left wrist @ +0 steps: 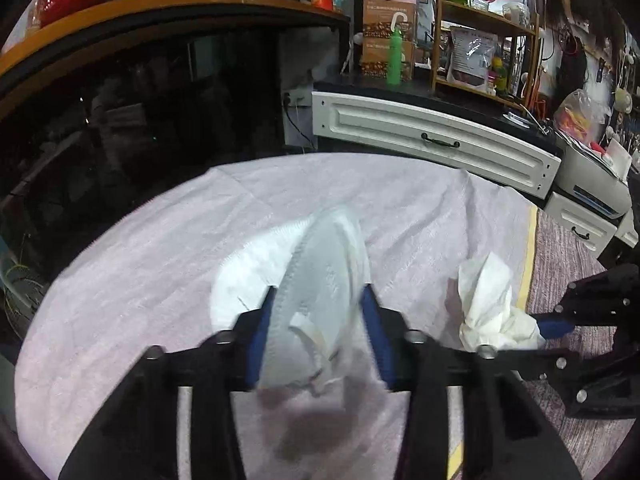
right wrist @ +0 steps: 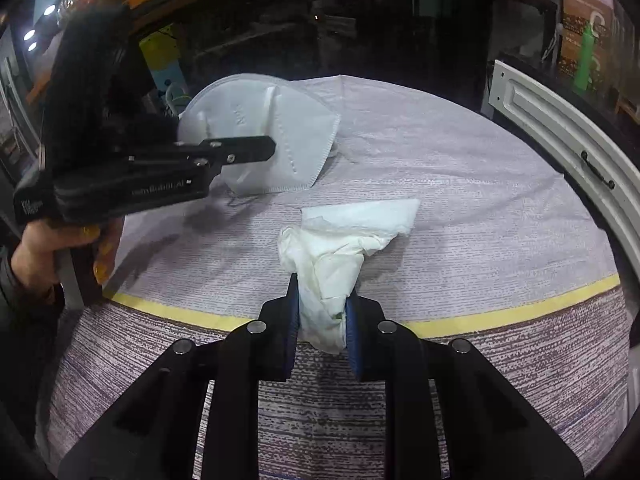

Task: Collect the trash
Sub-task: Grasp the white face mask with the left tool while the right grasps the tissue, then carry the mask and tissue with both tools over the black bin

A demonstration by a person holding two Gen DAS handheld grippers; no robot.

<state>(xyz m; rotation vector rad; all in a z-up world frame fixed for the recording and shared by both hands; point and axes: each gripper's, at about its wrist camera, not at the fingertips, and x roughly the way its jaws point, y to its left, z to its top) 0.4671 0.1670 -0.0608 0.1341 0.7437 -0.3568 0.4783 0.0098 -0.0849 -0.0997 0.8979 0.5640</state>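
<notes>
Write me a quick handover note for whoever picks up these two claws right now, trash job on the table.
Left claw: closed on the face mask, near the far edge of the cloth.
Right claw: closed on the crumpled tissue, just past the yellow stripe.
Done: both pieces gripped; how far they are lifted off the cloth is unclear.
Left: lift both and drop them in a bin. No bin shows in either view, so find it first.

Matt woven tablecloth [right wrist: 460, 200], crumpled paper tissue [right wrist: 336, 248].
</notes>
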